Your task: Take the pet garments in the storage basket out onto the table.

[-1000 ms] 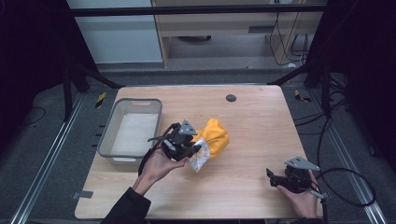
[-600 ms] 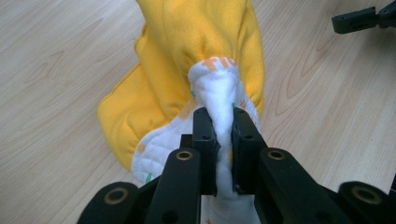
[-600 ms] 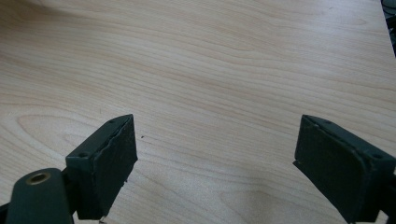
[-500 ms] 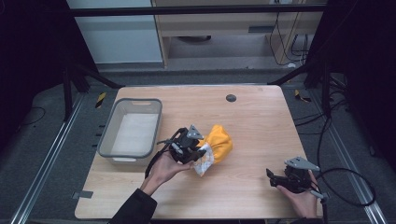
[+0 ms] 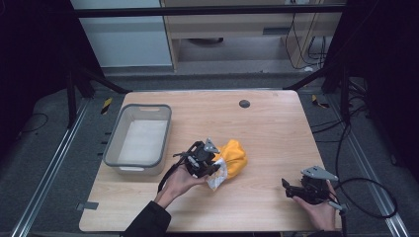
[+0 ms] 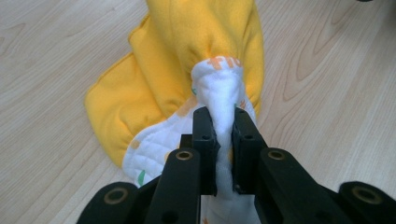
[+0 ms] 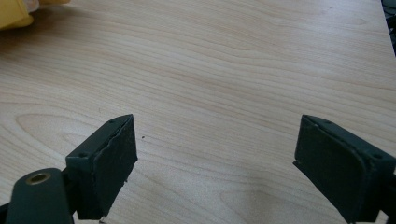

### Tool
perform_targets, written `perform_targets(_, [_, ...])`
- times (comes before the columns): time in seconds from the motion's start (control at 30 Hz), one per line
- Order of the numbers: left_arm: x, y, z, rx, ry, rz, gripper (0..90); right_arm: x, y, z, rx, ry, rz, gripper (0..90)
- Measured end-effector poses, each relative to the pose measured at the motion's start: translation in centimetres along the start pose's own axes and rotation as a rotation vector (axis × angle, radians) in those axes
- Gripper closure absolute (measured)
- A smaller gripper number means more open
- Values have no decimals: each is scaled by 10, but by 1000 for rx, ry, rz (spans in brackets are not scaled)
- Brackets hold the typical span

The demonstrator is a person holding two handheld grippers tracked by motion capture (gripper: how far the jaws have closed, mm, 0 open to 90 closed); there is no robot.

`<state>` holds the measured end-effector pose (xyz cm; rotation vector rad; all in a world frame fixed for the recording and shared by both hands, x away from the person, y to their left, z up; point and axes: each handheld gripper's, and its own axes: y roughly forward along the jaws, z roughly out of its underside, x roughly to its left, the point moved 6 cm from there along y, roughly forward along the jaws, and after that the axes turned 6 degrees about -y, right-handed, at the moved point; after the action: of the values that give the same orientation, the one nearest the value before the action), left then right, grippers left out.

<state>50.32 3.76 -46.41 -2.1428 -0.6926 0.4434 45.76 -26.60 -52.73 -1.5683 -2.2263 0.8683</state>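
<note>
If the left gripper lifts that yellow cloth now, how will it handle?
Probably floppy: the yellow cloth bunches into soft folds where the left gripper pinches its white quilted edge, so the rest would likely hang and drag. It looks light and unlikely to slip, the fabric being squeezed between the jaws.

Left gripper point(image 5: 213, 165): we are watching it travelling rightward and a little toward the person's side of the wooden table point(image 5: 276, 128), away from the grey bin point(image 5: 140, 139).
Left hand point(image 5: 179, 181): it is sliding to the right under the gripper, with the forearm now coming in from farther right along the bottom edge.
Yellow cloth point(image 5: 233, 157): pinched by its white quilted part between the closed jaws, we are seeing it being dragged along to the right, bunching into a tighter lump with the white patterned lining point(image 6: 152, 149) now hanging below the yellow part.
</note>
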Motion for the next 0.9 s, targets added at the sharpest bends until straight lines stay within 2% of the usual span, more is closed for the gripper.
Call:
perform_targets(0.43, [0,16,8,34,-2,14,805,0,1,0,2,-9,3,128])
perform_targets(0.9, [0,19,10,32,-8,15,698,0,1,0,5,-5,1,128])
